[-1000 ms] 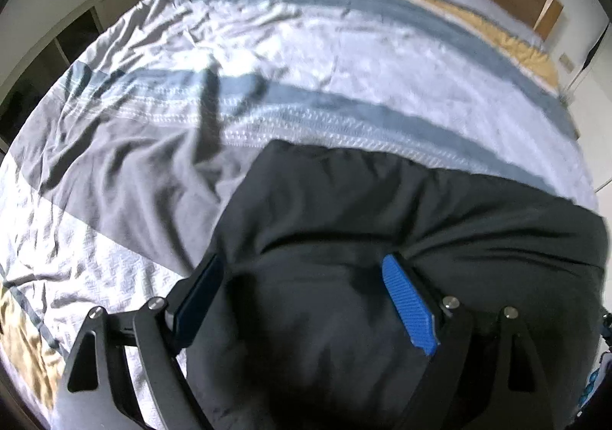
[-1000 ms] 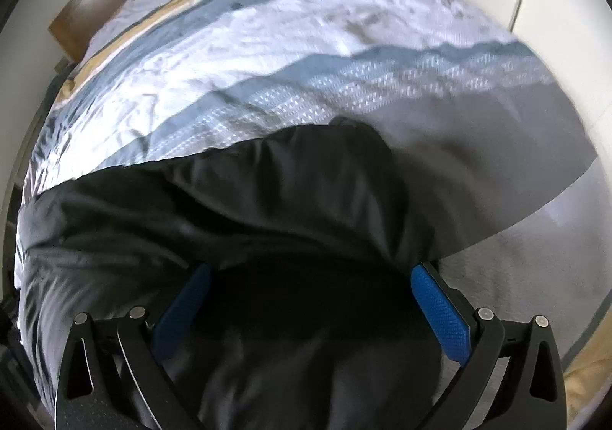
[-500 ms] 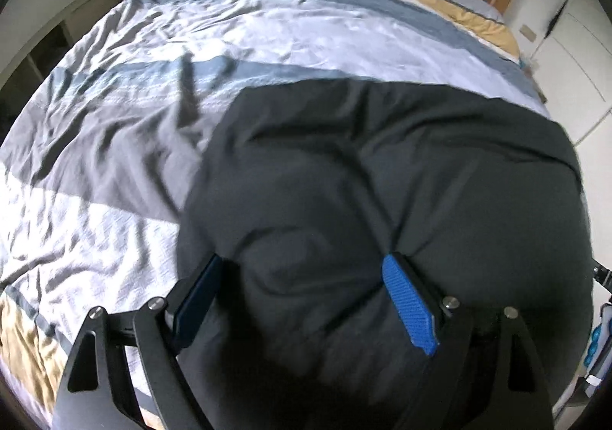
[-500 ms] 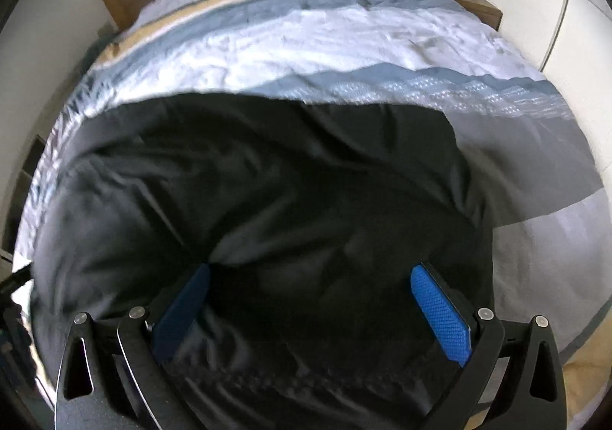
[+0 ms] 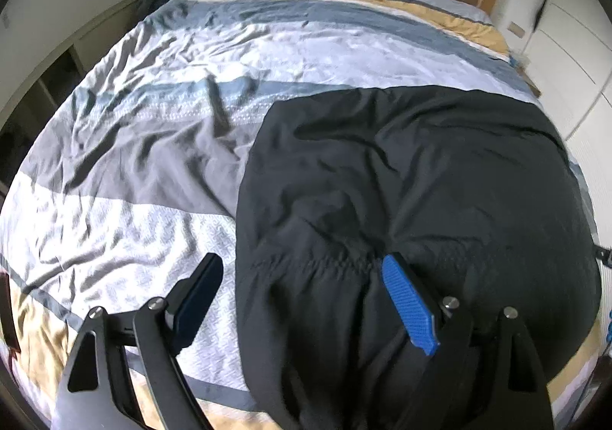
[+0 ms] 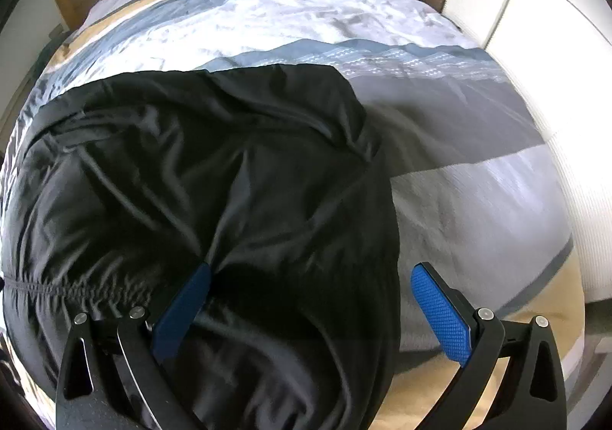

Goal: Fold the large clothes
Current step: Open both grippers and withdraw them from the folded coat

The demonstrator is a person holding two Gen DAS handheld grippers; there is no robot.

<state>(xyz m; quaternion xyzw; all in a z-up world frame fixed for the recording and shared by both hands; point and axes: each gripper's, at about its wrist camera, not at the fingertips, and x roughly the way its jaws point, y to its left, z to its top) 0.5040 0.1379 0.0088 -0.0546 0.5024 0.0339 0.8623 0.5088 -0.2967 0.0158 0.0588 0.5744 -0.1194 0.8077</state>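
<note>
a black garment is spread over the striped bed. the fingers of the left gripper and right gripper are held wide apart, nothing gripped.

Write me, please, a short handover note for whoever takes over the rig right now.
Left tool: open wide, clamping nothing; one finger presses into the black garment at its gathered band, the other is over the striped duvet.
Right tool: open wide; one finger against the cloth, the other beyond its edge.
Garment: spread on the near part of the bed, wrinkled.
Done: laid out.
Left: smoothing and every fold.
</note>
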